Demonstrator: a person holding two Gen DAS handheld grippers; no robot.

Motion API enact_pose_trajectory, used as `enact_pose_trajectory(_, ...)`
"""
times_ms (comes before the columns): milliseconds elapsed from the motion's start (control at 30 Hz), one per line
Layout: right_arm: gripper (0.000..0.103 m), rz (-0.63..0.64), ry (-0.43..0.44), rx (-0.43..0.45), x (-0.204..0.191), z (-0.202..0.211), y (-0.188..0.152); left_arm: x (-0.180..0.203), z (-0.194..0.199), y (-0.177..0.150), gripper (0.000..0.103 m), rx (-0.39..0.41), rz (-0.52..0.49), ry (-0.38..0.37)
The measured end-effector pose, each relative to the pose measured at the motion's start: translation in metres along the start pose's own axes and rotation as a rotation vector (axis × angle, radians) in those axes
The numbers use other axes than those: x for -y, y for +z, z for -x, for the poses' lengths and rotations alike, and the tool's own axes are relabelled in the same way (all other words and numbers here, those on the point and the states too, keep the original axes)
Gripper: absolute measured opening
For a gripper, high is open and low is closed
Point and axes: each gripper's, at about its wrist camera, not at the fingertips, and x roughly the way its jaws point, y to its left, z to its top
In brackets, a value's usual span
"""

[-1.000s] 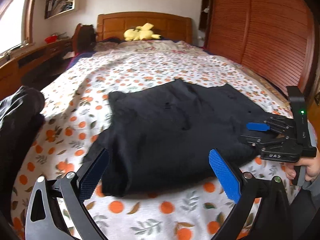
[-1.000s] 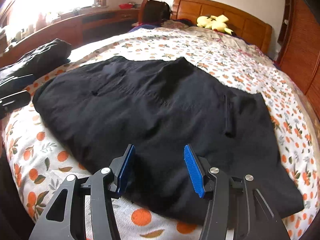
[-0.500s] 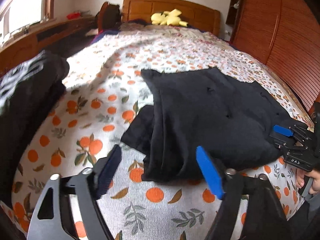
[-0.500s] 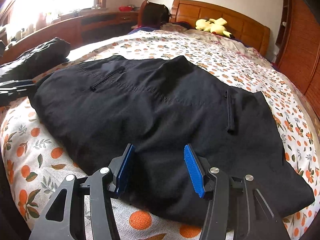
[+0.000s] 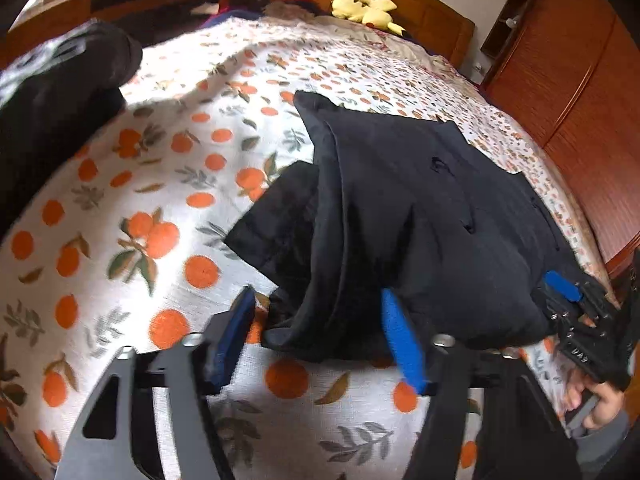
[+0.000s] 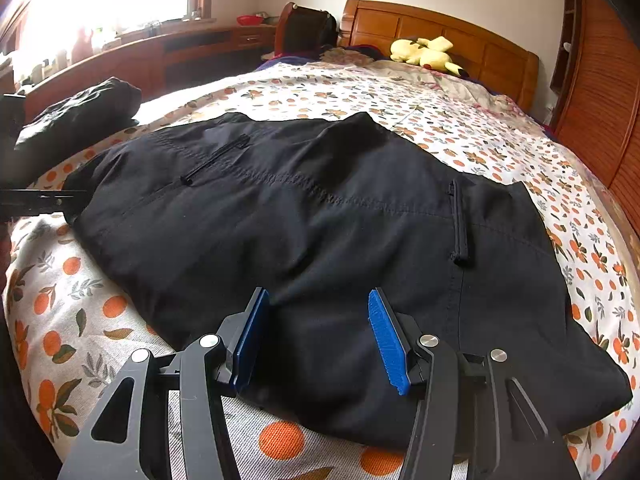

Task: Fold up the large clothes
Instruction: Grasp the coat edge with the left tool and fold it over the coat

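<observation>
Lying folded across the orange-print bedspread [image 6: 100, 344], black garment [image 6: 320, 240], near edge overhanging toward the cameras, bare bedspread left and far. Straddling its near-left corner, left gripper [image 5: 320, 336], jaws just closing, pads not pressing (closer and lower than a second ago). Parted over the near hem, right gripper [image 6: 316, 336], unmoved, gripping nothing. Dark bundle [image 6: 80, 120] far left.

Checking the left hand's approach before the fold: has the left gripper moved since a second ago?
Yes. The left gripper has come down toward the black garment's near corner, and its jaws have just been closing around that corner.
</observation>
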Motion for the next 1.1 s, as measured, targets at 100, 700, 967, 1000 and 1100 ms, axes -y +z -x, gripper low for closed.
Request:
enact_pose_trajectory(100, 0.050, 0.000, -0.001, 0.000, 0.000, 0.000, 0.000, 0.005, 0.001, 0.003, 0.036, 0.000, 0.009, -0.016)
enact_pose_trajectory(700, 0.050, -0.088, 0.050, 0.095, 0.031, 0.052, 0.001, 0.153, 0.089, 0.056, 0.008, 0.270, -0.255, -0.026)
enact_pose_trajectory(967, 0.050, -0.135, 0.033, 0.154, 0.065, 0.091, -0.014, 0.243, 0.084, 0.058, 0.005, 0.288, -0.378, -0.081)
enact_pose_trajectory(1000, 0.050, -0.143, 0.030, 0.157, 0.070, 0.094, -0.017, 0.251, 0.082, 0.058, 0.005, 0.287, -0.387, -0.087)
enact_pose_trajectory(1100, 0.050, -0.168, 0.015, 0.169, 0.087, 0.106, -0.024, 0.290, 0.071, 0.055, 0.004, 0.275, -0.433, -0.120)
